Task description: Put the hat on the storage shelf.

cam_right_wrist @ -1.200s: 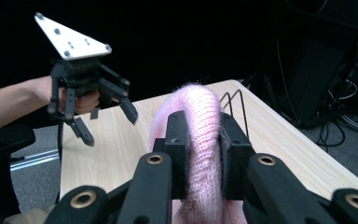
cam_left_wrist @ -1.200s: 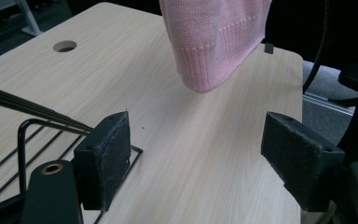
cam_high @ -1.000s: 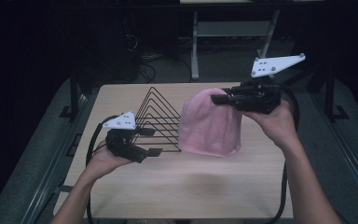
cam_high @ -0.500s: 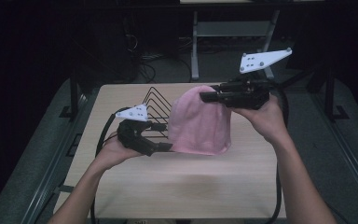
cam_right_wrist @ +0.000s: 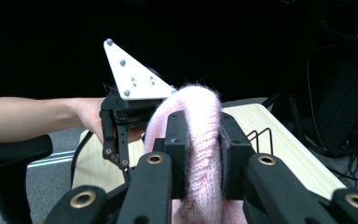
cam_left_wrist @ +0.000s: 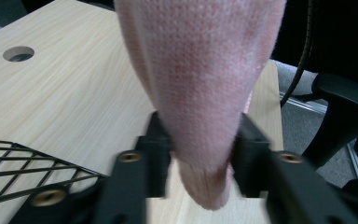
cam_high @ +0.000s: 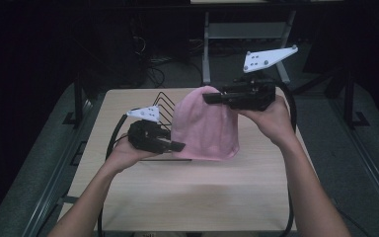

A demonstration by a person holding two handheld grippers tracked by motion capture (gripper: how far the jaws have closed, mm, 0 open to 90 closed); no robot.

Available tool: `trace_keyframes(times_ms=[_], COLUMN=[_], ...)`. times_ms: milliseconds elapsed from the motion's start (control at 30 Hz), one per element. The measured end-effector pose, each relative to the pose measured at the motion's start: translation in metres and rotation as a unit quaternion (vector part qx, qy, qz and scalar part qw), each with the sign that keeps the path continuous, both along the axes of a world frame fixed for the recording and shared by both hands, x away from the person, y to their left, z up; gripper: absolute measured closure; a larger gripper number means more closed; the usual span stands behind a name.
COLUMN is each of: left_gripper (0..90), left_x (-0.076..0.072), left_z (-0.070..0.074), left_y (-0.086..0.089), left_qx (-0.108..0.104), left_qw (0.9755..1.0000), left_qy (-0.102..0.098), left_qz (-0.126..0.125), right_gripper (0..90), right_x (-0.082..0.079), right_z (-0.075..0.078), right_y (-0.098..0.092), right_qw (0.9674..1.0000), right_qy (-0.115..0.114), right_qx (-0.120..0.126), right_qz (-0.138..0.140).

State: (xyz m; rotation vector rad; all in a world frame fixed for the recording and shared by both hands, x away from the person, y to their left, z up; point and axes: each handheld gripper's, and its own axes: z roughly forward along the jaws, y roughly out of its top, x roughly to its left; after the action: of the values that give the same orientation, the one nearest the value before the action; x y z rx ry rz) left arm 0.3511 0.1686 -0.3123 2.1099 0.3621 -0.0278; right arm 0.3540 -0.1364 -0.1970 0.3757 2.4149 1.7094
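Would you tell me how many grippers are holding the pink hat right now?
2: the right gripper pinches the pink hat at its top, and the left gripper has just closed on its lower left edge.

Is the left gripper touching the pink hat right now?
Touching. In the left gripper view, the left gripper has both jaws pressed against the pink hat's lower edge.

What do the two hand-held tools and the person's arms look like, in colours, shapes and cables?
Both the left tool and the right tool are black, boxy bodies with two flat black jaws fixed by brass-coloured screws. Each carries a white three-cornered plate with small dots on top and trails a thick black cable. The forearms are bare; no sleeves show.
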Motion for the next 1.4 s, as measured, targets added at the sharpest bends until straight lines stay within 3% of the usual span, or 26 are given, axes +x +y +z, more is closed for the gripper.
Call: trace_keyframes(times_ms=[167, 433, 700, 1033, 1400], left_gripper=[79.0, 80.9, 81.3, 81.3, 81.2], left_x=[0.004, 0.015, 0.028, 0.038, 0.048], left_z=[0.005, 0.017, 0.03, 0.029, 0.025], left_y=[0.009, 0.026, 0.048, 0.067, 0.073], left_qx=[0.01, 0.015, 0.021, 0.022, 0.028], left_qw=[0.9998, 0.998, 0.9941, 0.9902, 0.9873], left_qy=[-0.013, -0.025, -0.037, -0.036, -0.033], left_qz=[0.015, 0.055, 0.1, 0.133, 0.153], right_gripper=[76.6, 76.6, 76.6, 76.5, 76.6], right_x=[0.006, 0.018, 0.034, 0.051, 0.07], right_z=[0.0, 0.004, 0.011, 0.009, 0.006], right_y=[0.004, 0.011, 0.026, 0.045, 0.056], right_qw=[1.0, 0.9999, 0.9996, 0.9994, 0.9989], right_qy=[-0.001, -0.004, -0.007, -0.004, 0.002], right_qx=[-0.002, 0.0, -0.005, -0.014, -0.023], right_qz=[-0.004, -0.014, -0.027, -0.032, -0.039])
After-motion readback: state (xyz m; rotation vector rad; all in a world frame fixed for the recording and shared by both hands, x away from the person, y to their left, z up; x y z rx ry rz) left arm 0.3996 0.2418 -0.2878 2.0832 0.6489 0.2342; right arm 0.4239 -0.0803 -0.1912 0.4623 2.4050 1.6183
